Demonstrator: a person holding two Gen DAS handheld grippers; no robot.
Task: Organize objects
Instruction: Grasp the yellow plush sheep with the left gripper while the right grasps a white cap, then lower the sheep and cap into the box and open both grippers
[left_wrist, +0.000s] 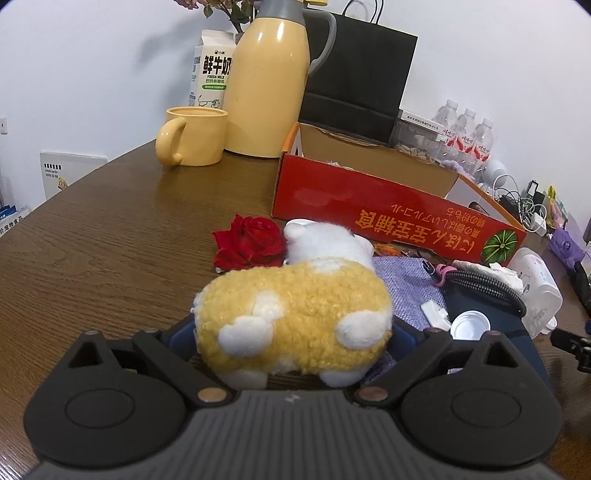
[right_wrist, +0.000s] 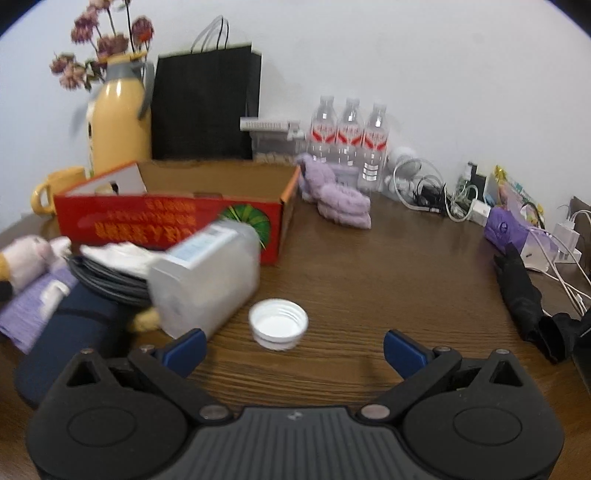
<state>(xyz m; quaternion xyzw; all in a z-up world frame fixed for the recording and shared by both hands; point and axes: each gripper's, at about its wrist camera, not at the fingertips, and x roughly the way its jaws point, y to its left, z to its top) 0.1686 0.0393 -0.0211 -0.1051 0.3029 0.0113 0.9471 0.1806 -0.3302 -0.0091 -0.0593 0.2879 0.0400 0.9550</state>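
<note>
A yellow and white plush toy fills the left wrist view, and my left gripper is shut on its body, blue pads pressed into both sides. Just beyond it lie a red rose and a purple cloth. The open red cardboard box stands behind them. In the right wrist view my right gripper is open and holds nothing; a white bottle cap lies on the table just ahead of its fingertips. A clear plastic container lies on its side to the left, blurred.
On the brown wooden table stand a yellow thermos, yellow mug, milk carton, black paper bag and three water bottles at the back. Purple towels, tangled cables and a black folded umbrella lie at right.
</note>
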